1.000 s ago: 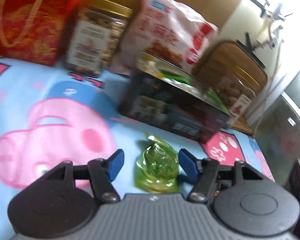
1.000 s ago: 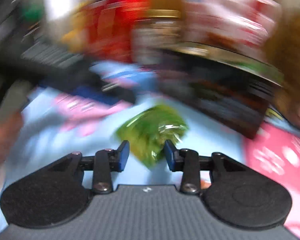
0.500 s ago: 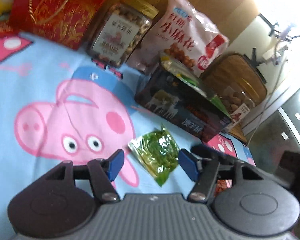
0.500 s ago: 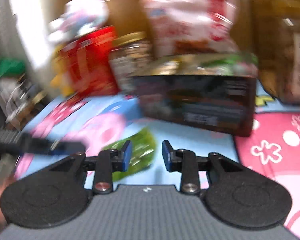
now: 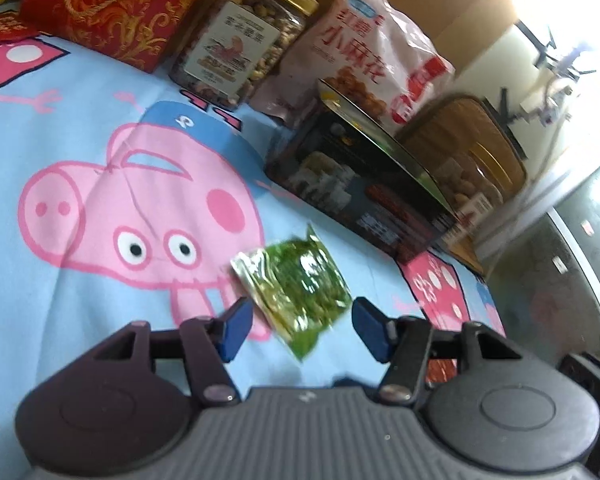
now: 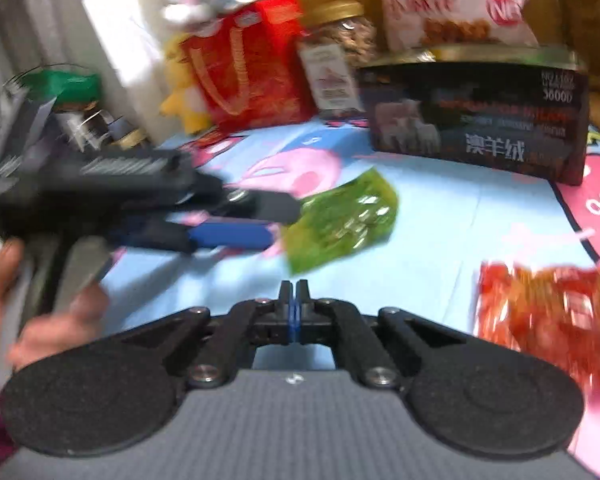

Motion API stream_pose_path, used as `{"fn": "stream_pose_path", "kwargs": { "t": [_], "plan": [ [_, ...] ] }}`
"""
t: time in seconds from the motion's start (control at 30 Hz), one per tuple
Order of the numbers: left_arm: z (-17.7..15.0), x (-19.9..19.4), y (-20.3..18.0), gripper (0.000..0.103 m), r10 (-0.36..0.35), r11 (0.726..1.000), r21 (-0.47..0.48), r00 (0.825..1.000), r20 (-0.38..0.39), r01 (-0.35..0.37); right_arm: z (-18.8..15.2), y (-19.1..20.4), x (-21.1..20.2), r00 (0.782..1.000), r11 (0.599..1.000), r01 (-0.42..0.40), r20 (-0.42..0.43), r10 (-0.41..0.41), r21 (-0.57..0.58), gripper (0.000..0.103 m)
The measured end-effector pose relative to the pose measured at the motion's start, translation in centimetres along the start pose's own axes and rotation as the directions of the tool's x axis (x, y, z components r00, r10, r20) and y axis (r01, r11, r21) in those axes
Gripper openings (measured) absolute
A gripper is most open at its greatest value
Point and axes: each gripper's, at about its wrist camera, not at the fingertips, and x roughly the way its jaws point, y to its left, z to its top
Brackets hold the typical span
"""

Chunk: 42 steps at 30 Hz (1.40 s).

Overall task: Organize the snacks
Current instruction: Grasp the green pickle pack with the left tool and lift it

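Note:
A green snack packet (image 5: pixel 296 284) lies tilted on the blue cartoon cloth (image 5: pixel 60 120), between the blue pads of my left gripper (image 5: pixel 302 328). Those jaws are closing, and I see no pad pressing on the packet. The right wrist view shows the same packet (image 6: pixel 344 220) at the tips of the left gripper (image 6: pixel 276 222), which a hand (image 6: pixel 52 320) holds. My right gripper (image 6: pixel 294 300) is shut with nothing in it, just short of the packet. A red snack packet (image 6: pixel 540 312) lies blurred to its right.
Along the back stand a red gift bag (image 5: pixel 112 0), a nut jar (image 5: pixel 240 40), a pink snack bag (image 5: pixel 372 48) and a dark box (image 5: pixel 360 192). A wicker basket (image 5: pixel 472 148) sits behind the box. The cloth ends at the right edge.
My right gripper has shut on nothing and swung right, off the green packet; a red packet has come into its view. The left gripper has narrowed slightly around the green packet.

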Motion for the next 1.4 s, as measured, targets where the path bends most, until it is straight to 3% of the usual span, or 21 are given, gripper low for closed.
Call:
{"fn": "stream_pose_path", "kwargs": {
  "t": [0.07, 0.13, 0.3, 0.37, 0.47, 0.5, 0.6, 0.73, 0.8, 0.9, 0.97, 1.07, 1.27, 1.33, 1.4],
  "plan": [
    [-0.1, -0.3, 0.1, 0.059, -0.004, 1.0, 0.006, 1.0, -0.001, 0.004, -0.2, 0.4, -1.0, 1.0, 1.0, -0.004, 0.031, 0.004, -0.016, 0.007],
    [0.1, -0.4, 0.1, 0.059, 0.001, 1.0, -0.006, 1.0, 0.002, -0.001, 0.9, 0.0, -1.1, 0.997, 0.999, 0.047, 0.064, -0.045, -0.024, 0.009],
    [0.1, -0.3, 0.5, 0.059, 0.006, 0.999, -0.05, 1.0, 0.005, -0.006, 4.9, -4.8, 1.0, 0.991, 0.983, 0.084, 0.092, -0.1, 0.161, 0.011],
    [0.1, -0.2, 0.5, 0.059, 0.005, 0.998, -0.061, 1.0, 0.009, -0.004, 5.4, -5.8, 2.4, 0.99, 0.978, 0.102, 0.077, -0.118, 0.184, 0.012],
    [0.2, -0.1, 0.7, 0.056, -0.002, 0.998, -0.065, 1.0, 0.013, 0.002, 5.1, -6.5, 3.9, 0.996, 0.971, 0.066, 0.042, -0.078, 0.23, 0.011],
    [0.1, 0.0, 0.7, 0.056, 0.0, 0.998, -0.063, 1.0, 0.016, 0.001, 4.8, -6.3, 3.8, 0.998, 0.971, 0.038, 0.032, -0.047, 0.235, 0.007],
    [0.0, -0.2, 0.8, 0.055, -0.016, 0.999, -0.051, 1.0, 0.014, 0.017, 2.6, -4.6, 1.6, 1.0, 0.973, -0.019, 0.023, 0.014, 0.231, 0.007],
    [-0.8, 0.1, 0.8, 0.032, -0.086, 0.996, -0.033, 0.995, -0.044, 0.084, 0.0, -2.5, -1.1, 0.996, 0.981, -0.087, 0.026, 0.083, 0.172, 0.01],
    [-1.4, 0.0, 0.6, 0.024, -0.072, 0.997, 0.004, 0.996, -0.049, 0.072, -0.6, -1.5, -2.0, 0.998, 0.993, -0.044, 0.044, 0.04, 0.106, 0.012],
    [-1.5, -0.1, 0.8, 0.017, -0.059, 0.998, 0.006, 0.997, -0.047, 0.059, -0.4, -1.5, -2.1, 0.997, 0.998, 0.053, 0.06, -0.055, 0.035, 0.034],
    [-1.3, -0.1, 1.2, 0.008, -0.077, 0.997, -0.026, 0.996, -0.055, 0.076, 0.2, -2.4, -1.7, 0.998, 0.996, 0.014, 0.055, -0.019, 0.087, 0.035],
    [-1.2, -0.8, 1.6, 0.007, -0.126, 0.991, -0.055, 0.991, -0.053, 0.124, 0.9, -4.2, -1.2, 0.997, 0.977, -0.042, 0.068, 0.028, 0.21, 0.037],
    [-1.6, -2.9, 2.6, 0.006, -0.242, 0.965, -0.112, 0.969, -0.048, 0.235, 0.8, -7.7, -0.2, 0.981, 0.864, -0.191, 0.113, 0.155, 0.465, 0.036],
    [-1.9, -3.4, 2.8, 0.006, -0.247, 0.962, -0.13, 0.968, -0.046, 0.24, 1.2, -7.3, 0.2, 0.979, 0.856, -0.201, 0.11, 0.168, 0.477, 0.039],
    [-2.3, -3.7, 2.9, 0.006, -0.225, 0.967, -0.134, 0.974, -0.04, 0.218, 1.8, -6.6, 0.9, 0.982, 0.874, -0.188, 0.096, 0.162, 0.448, 0.046]
  ]
}}
